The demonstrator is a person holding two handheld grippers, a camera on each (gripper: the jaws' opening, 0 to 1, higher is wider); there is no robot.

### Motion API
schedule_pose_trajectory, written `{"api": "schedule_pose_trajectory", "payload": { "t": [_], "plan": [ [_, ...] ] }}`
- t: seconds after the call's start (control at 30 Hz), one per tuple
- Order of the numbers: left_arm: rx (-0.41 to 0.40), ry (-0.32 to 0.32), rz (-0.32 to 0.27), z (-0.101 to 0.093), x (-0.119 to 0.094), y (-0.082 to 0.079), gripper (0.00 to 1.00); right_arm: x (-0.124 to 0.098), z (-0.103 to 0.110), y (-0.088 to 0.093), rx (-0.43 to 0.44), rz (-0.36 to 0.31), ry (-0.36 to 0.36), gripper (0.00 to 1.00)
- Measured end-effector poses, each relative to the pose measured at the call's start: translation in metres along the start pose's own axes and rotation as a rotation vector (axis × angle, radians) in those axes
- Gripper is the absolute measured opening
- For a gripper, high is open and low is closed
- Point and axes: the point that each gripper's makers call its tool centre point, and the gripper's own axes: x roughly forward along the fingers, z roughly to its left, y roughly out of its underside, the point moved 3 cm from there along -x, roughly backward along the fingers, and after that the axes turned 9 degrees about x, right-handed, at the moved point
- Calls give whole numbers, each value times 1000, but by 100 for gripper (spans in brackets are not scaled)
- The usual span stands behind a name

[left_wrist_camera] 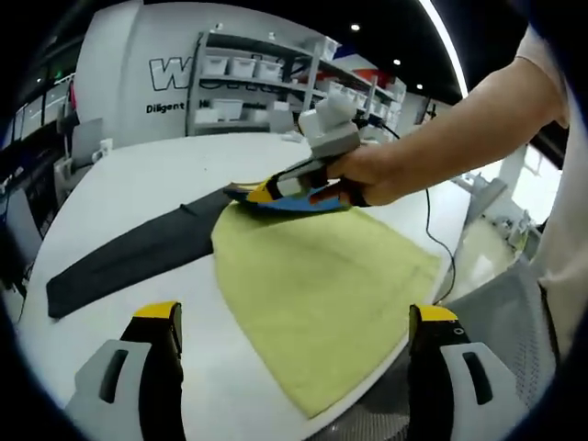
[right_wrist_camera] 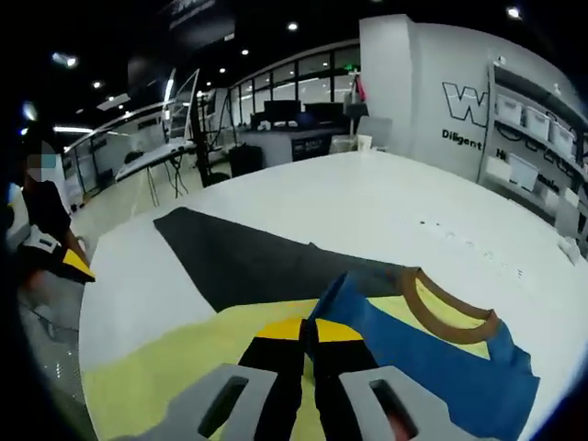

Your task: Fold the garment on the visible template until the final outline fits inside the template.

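Note:
A yellow-green garment (left_wrist_camera: 322, 285) with blue shoulders and a brown collar (right_wrist_camera: 450, 317) lies on the white table (left_wrist_camera: 138, 175), partly over a long black template (left_wrist_camera: 129, 257). My left gripper (left_wrist_camera: 296, 314) hangs above the garment's near hem, open wide with nothing between its jaws. A hand brings my right gripper (left_wrist_camera: 268, 192) in from the right, shut on the blue upper edge of the garment (right_wrist_camera: 404, 354), which is lifted slightly. In the right gripper view the right gripper (right_wrist_camera: 309, 333) has its jaws closed together over the blue fold, with the black template (right_wrist_camera: 239, 262) stretching away behind.
The round table's edge (left_wrist_camera: 404, 349) runs close to the garment's right side, with a grey chair (left_wrist_camera: 514, 312) beyond. A cable (left_wrist_camera: 432, 230) trails off that edge. Shelves with white bins (left_wrist_camera: 248, 83) stand behind the table. A person sits at the left (right_wrist_camera: 41, 216).

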Motion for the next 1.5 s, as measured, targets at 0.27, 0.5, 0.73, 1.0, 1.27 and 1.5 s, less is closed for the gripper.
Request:
{"api": "schedule_pose_trajectory", "payload": {
  "t": [0.27,0.5,0.73,1.0,1.27,1.5],
  "plan": [
    [-7,-9,6,2,-3,2,99,13,4,9,-31,52,-15,0],
    [-16,-17,5,7,-2,2,99,7,17,9,-2,47,-81,5],
    [-33,-30,0,20,-1,4,99,-12,18,9,16,27,-108,9],
    [-129,-115,6,73,-6,15,97,-43,7,14,33,1,-91,12],
    [-261,-258,-12,147,-22,29,93,-76,0,11,35,-47,-54,22],
    [-319,-342,-15,188,-34,50,89,-103,-7,14,9,-61,-18,27]
  ]
}}
